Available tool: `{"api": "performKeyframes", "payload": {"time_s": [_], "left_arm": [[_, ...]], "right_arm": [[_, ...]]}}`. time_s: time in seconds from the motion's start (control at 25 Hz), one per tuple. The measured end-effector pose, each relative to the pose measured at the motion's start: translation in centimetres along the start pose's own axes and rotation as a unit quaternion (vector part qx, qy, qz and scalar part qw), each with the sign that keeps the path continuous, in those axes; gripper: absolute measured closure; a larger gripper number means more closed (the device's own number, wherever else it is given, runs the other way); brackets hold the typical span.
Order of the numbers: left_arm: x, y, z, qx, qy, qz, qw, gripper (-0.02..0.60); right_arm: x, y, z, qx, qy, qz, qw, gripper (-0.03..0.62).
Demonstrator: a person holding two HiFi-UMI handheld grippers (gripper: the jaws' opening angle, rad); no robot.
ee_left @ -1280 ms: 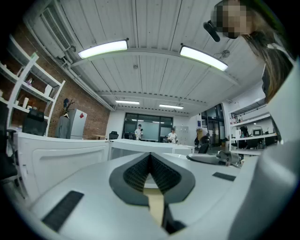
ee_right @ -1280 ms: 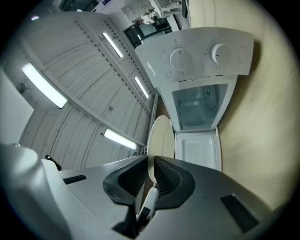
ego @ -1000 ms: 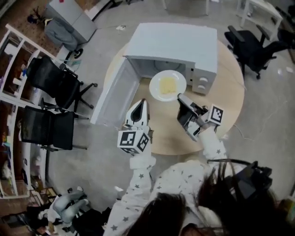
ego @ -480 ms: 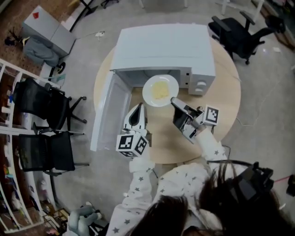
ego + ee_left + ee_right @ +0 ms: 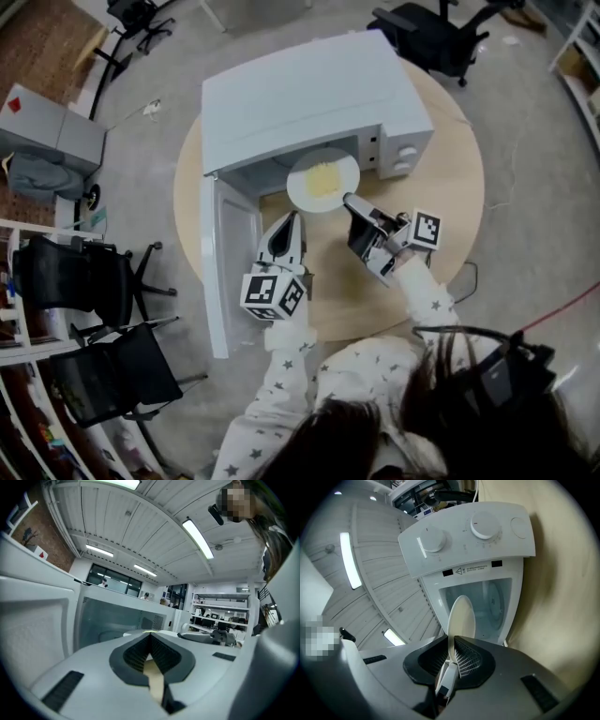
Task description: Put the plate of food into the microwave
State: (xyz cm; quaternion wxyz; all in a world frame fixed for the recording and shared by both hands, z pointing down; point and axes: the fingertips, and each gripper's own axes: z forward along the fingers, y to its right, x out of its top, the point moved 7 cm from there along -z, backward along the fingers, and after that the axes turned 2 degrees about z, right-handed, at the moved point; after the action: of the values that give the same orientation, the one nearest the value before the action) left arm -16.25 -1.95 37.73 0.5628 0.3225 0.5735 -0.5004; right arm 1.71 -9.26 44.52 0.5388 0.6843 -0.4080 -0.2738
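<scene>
The right hand-held gripper (image 5: 352,201) clamps the 5 o'clock rim of the plate of food (image 5: 323,180) at the mouth of the open microwave (image 5: 309,94), while the left hand-held gripper (image 5: 287,218) hovers clenched and empty at 7 o'clock.

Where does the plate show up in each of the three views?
Head view: plate upper centre, at the microwave opening, near rim in the right gripper.
Left gripper view: plate is a thin pale edge just beyond the jaw tips, hard to make out.
Right gripper view: plate edge-on at centre, clamped between the jaws.
Shared landmark: the open microwave.
</scene>
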Motion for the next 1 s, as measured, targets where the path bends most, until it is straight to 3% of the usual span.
{"api": "performKeyframes", "payload": {"time_s": [0.28, 0.6, 1.0], "left_arm": [[-1.4, -2.0, 2.3, -0.045, -0.010, 0.007, 0.9989, 0.584], [-2.7, -5.6, 4.7, -0.043, -0.006, -0.008, 0.9990, 0.584], [-3.4, -5.4, 5.3, -0.037, 0.001, -0.016, 0.9992, 0.584]], "right_arm": [[0.4, 3.2, 1.9, -0.003, 0.054, -0.003, 0.999, 0.568], [2.1, 6.5, 6.2, -0.039, 0.070, -0.010, 0.997, 0.568], [2.3, 6.9, 6.1, -0.051, 0.081, -0.001, 0.995, 0.568]]}}
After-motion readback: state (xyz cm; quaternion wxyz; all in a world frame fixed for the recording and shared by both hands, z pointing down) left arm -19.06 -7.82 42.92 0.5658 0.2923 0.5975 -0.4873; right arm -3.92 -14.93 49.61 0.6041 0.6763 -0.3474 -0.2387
